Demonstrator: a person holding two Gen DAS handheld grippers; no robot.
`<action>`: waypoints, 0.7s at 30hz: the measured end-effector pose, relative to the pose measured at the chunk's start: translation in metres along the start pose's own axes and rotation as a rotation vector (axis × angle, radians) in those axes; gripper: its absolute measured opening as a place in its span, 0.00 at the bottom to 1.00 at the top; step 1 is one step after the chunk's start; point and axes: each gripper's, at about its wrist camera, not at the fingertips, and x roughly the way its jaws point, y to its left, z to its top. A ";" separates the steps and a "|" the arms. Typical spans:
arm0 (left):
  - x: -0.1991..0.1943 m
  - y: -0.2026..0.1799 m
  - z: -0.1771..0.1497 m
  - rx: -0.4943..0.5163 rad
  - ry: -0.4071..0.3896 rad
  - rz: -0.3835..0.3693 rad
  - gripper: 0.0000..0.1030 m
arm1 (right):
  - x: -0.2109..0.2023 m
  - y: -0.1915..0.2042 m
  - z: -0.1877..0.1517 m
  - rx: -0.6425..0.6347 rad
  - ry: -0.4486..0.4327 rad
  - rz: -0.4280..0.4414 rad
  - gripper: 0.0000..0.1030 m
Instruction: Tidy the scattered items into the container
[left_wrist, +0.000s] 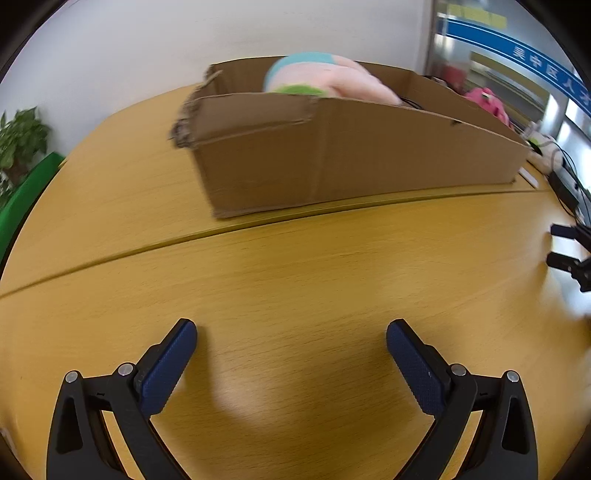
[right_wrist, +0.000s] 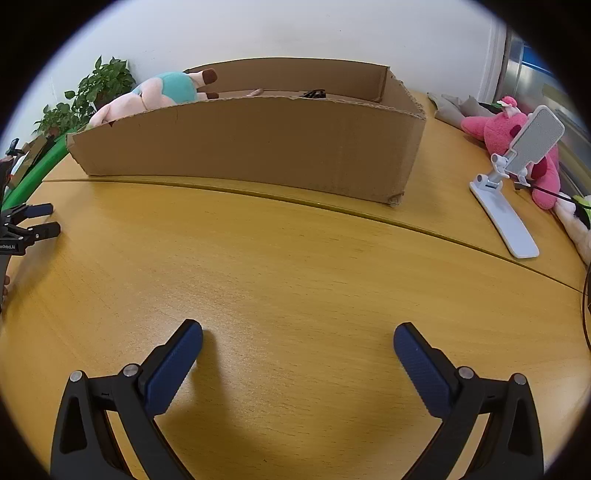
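Wooden table (right_wrist: 295, 258) carries the brown cardboard box (right_wrist: 251, 147); your left claw (left_wrist: 291, 332) and right claw (right_wrist: 297, 334) gape empty, so reaching the pink plush toy (right_wrist: 517, 147) risks toppling the white phone stand (right_wrist: 517, 177).

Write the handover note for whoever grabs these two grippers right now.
Left gripper: open, empty, over bare table.
Right gripper: open, empty.
Cardboard box sits at the back; the pig plush lies at its left end, mostly inside.
Still out, right of the box: pink plush, white phone stand, grey cloth.
Left to do: box whichever of those count as scattered items.
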 end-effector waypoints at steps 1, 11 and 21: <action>0.000 -0.004 0.001 0.012 0.000 -0.009 1.00 | 0.003 0.001 0.003 -0.002 0.000 0.000 1.00; 0.000 -0.009 0.001 0.008 0.000 -0.008 1.00 | 0.003 0.002 -0.002 -0.005 -0.005 0.001 1.00; 0.001 -0.011 0.003 0.010 0.000 -0.010 1.00 | 0.003 0.001 -0.004 -0.008 -0.007 0.002 1.00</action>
